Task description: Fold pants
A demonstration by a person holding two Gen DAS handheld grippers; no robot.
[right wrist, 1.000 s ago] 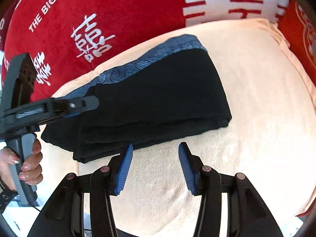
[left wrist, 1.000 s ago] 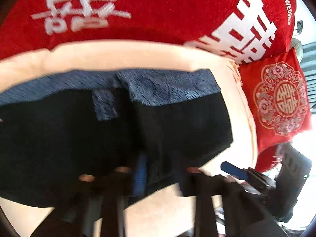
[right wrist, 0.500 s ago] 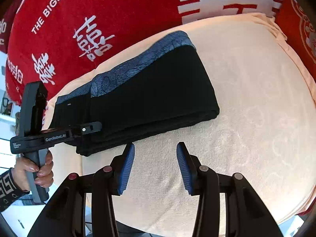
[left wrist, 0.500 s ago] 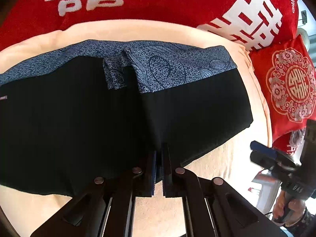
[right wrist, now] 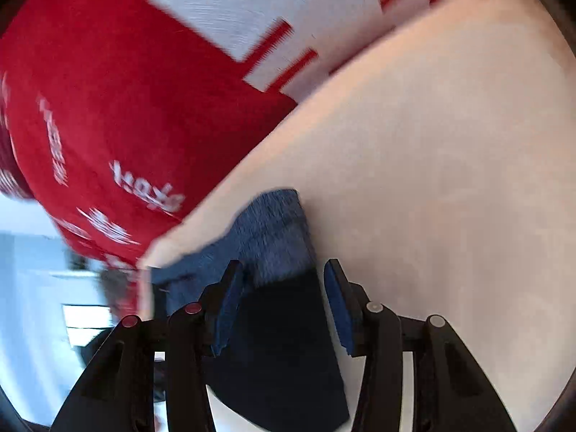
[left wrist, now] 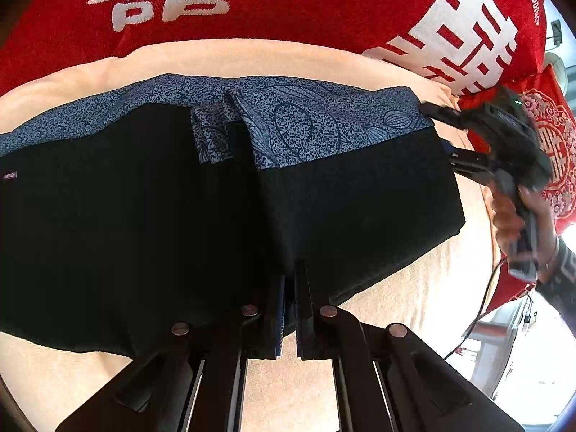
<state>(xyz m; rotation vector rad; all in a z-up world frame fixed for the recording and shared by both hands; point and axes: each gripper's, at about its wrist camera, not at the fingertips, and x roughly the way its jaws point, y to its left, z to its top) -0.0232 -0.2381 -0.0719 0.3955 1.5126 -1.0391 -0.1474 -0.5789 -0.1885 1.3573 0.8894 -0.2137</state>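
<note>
The black pants [left wrist: 144, 216] with a blue patterned waistband [left wrist: 324, 118] lie folded on a cream cushion [left wrist: 252, 54]. My left gripper [left wrist: 289, 280] is shut at the near edge of the pants, over the fabric; whether it pinches cloth I cannot tell. In the left wrist view my right gripper [left wrist: 446, 133] sits at the right end of the pants, by the waistband corner. In the right wrist view, which is blurred, my right gripper [right wrist: 284, 273] is open, its blue pads on either side of the waistband corner [right wrist: 273, 223].
Red cushions with white characters [left wrist: 288, 7] stand behind the cream cushion. A red embroidered pillow [left wrist: 554, 151] is at the right. The cream cushion [right wrist: 432, 144] stretches right of the pants in the right wrist view.
My right gripper has swung from the near edge of the pants to their right end, and now straddles the waistband corner. My left gripper stays shut at the near edge.
</note>
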